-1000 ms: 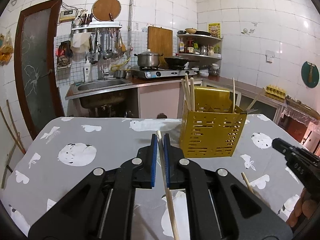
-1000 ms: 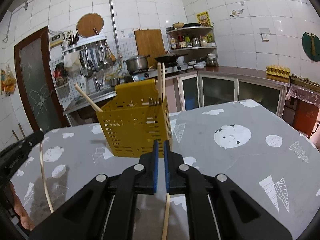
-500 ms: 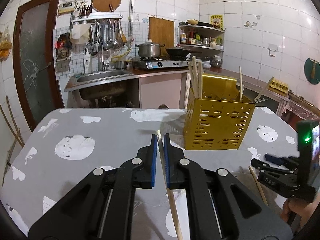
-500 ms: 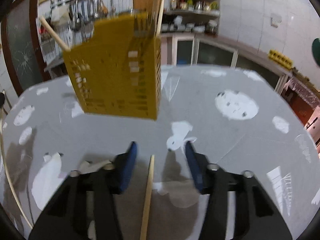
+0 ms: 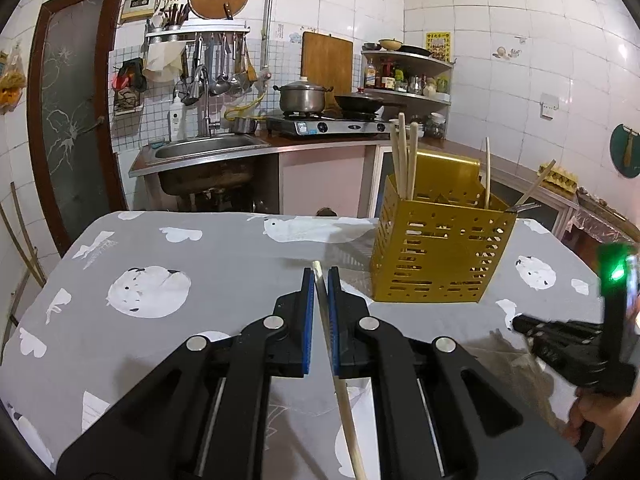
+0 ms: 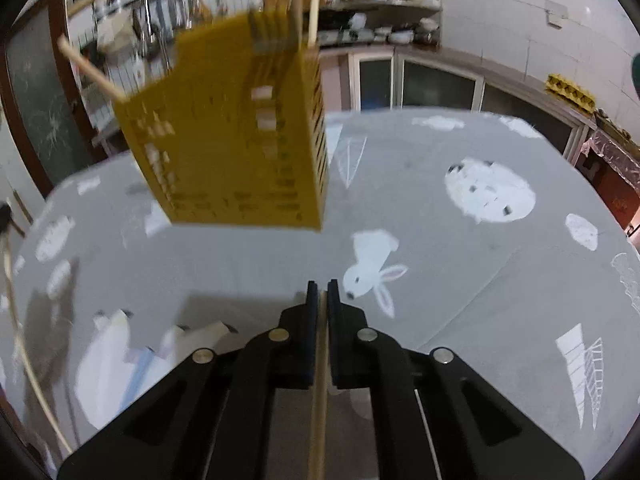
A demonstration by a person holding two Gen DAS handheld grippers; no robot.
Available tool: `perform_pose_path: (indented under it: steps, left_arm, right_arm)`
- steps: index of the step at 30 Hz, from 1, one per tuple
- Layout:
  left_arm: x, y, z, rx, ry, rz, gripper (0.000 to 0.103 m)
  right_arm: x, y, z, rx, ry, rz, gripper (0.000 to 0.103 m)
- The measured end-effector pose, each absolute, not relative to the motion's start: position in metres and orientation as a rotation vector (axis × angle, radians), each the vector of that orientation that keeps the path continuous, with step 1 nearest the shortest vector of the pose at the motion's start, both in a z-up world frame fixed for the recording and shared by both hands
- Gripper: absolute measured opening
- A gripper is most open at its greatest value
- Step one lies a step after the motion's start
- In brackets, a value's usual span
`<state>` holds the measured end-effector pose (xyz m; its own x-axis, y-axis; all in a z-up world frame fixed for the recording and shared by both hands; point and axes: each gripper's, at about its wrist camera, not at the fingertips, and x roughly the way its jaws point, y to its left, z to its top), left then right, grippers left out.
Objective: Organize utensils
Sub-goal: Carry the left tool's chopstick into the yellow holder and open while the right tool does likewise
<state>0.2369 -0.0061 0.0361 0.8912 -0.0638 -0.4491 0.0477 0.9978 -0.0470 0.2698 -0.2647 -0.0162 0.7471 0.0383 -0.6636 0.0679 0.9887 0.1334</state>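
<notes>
Your left tongs [image 5: 318,276] are clamped on a chopstick [image 5: 340,392] above the counter [image 5: 224,264]. Your right tongs [image 6: 318,286], having just snapped closed, pinch another chopstick [image 6: 319,400] near the yellow holder [image 6: 236,136].

Right wrist view's pretty smeared: the yellow holder [image 6: 236,136] is blurry, and the chopstick [image 6: 319,400] probably runs off the bottom edge.

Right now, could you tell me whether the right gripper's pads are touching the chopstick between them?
Touching. The right wrist view shows the right gripper closed on the chopstick, which fills the narrow slot between both pads with no gap either side.
</notes>
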Motion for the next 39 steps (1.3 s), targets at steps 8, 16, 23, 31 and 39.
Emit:
perform_pose_path:
  steps: [8, 16, 23, 31, 39]
  left_arm:
    - [0.226, -0.009, 0.044, -0.035, 0.433, -0.098, 0.005]
    - [0.213, -0.019, 0.051, 0.011, 0.373, -0.102, 0.005]
    - [0.211, -0.017, 0.051, 0.004, 0.365, -0.108, 0.005]
    - [0.201, -0.019, 0.059, -0.005, 0.33, -0.121, 0.005]
    - [0.198, -0.019, 0.085, -0.003, 0.28, -0.148, 0.004]
  right_arm:
    - [0.237, -0.276, 0.024, 0.224, 0.493, -0.001, 0.005]
    - [0.204, -0.28, 0.054, 0.223, 0.28, -0.005, 0.005]
    - [0.19, -0.279, 0.059, 0.222, 0.227, -0.002, 0.005]
    - [0.178, -0.275, 0.071, 0.181, 0.172, -0.025, 0.005]
    - [0.178, -0.268, 0.09, 0.135, 0.139, -0.009, 0.005]
